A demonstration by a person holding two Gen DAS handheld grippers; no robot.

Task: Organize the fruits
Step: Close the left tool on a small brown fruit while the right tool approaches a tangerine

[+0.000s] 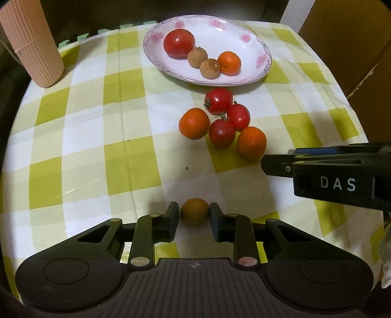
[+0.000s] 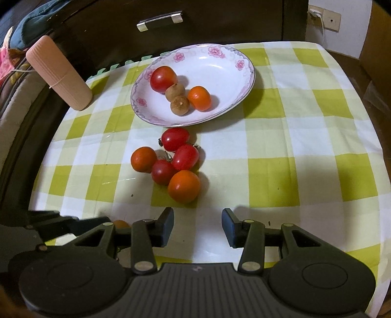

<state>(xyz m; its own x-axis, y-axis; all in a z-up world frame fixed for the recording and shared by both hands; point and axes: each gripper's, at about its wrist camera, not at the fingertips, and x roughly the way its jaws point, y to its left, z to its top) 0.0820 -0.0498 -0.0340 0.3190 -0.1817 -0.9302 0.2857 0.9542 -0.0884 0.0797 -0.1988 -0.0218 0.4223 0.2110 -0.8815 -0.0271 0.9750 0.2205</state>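
My left gripper (image 1: 194, 215) is shut on a small dull-orange fruit (image 1: 195, 211) resting on the checked cloth; both pads press its sides. A sliver of that fruit (image 2: 121, 223) shows in the right wrist view. My right gripper (image 2: 198, 225) stands open over bare cloth with nothing between its fingers. Just ahead lies a cluster of three red tomatoes (image 1: 222, 133) (image 2: 185, 156) and two orange fruits (image 1: 251, 142) (image 2: 183, 186). Farther back, the flowered white plate (image 1: 244, 31) (image 2: 220, 68) holds a red tomato (image 1: 179, 43), two brown fruits (image 1: 197, 57) and an orange fruit (image 1: 229, 63).
A pink ribbed cup (image 1: 31, 44) (image 2: 61, 73) stands at the table's far left corner. The right gripper's black body (image 1: 337, 183) reaches in from the right. A dark cabinet with a metal handle (image 2: 160, 20) is behind the table, cardboard (image 1: 354, 49) at the right.
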